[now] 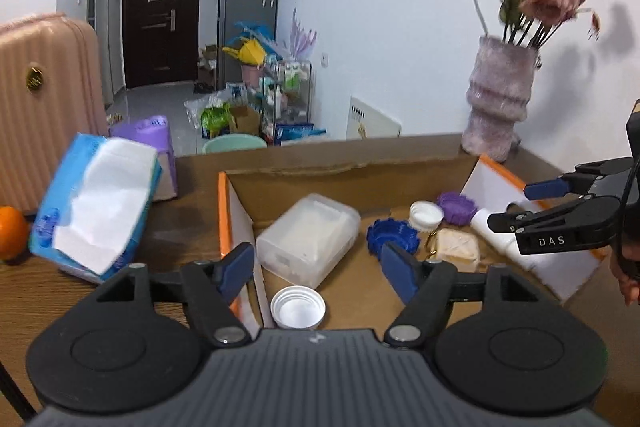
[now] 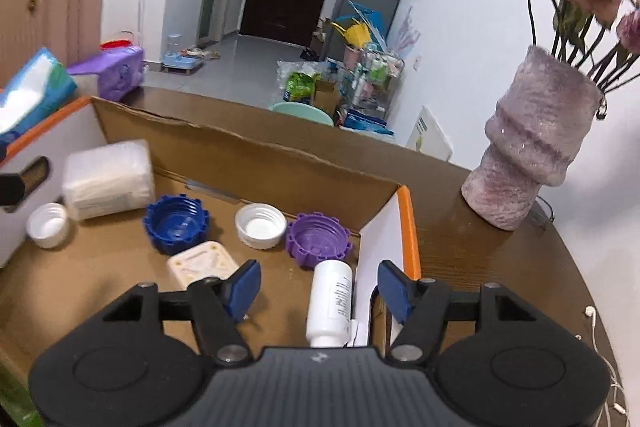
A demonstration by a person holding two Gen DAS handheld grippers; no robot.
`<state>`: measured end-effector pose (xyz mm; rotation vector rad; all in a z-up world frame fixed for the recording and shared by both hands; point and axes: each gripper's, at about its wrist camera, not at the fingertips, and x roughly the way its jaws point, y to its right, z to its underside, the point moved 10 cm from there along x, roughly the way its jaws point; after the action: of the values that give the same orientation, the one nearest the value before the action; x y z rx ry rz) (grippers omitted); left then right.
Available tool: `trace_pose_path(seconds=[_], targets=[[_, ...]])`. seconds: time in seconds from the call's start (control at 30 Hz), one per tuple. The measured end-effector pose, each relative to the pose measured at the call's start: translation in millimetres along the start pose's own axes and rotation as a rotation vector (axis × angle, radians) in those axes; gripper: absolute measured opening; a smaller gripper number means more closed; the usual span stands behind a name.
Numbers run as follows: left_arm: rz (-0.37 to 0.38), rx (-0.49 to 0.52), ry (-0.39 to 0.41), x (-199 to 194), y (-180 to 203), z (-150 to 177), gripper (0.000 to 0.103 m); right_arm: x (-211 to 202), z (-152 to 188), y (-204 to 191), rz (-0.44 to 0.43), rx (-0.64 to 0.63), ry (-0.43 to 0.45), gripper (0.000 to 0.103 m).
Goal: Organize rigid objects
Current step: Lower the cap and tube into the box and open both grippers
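An open cardboard box point(image 1: 340, 167) point(image 2: 248, 155) holds a clear plastic container point(image 1: 308, 239) point(image 2: 108, 179), a blue cap point(image 1: 392, 235) point(image 2: 176, 223), a purple cap point(image 1: 458, 207) point(image 2: 318, 239), two white caps point(image 1: 298, 307) point(image 2: 260, 225), a cream square piece point(image 1: 458, 249) point(image 2: 200, 263) and a white bottle point(image 2: 330, 303) lying on its side. My left gripper point(image 1: 318, 267) is open and empty above the box's near left part. My right gripper point(image 2: 318, 291) is open and empty above the bottle; it shows at the right in the left wrist view point(image 1: 516, 201).
A pink-purple vase with flowers point(image 1: 500, 99) point(image 2: 536, 143) stands on the wooden table right of the box. A blue tissue pack point(image 1: 96, 207), a purple pack point(image 1: 156, 135) and an orange point(image 1: 12, 237) lie left. A pink suitcase point(image 1: 44, 99) stands behind.
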<state>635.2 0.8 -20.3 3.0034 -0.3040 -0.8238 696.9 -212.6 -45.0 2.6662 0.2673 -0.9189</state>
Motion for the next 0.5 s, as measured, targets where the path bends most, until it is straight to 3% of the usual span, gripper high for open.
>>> trace_pose_path(seconds=[0.37,0.5], targets=[[-0.068,-0.034,0.12,-133,-9,-6,0.083,-117,-5,2,-0.021,0.015,0.107,0.065],[-0.116,-0.011,0.173,-183,-5,6,0.094,-158,11,-2,-0.05,0.032,0.164,0.071]])
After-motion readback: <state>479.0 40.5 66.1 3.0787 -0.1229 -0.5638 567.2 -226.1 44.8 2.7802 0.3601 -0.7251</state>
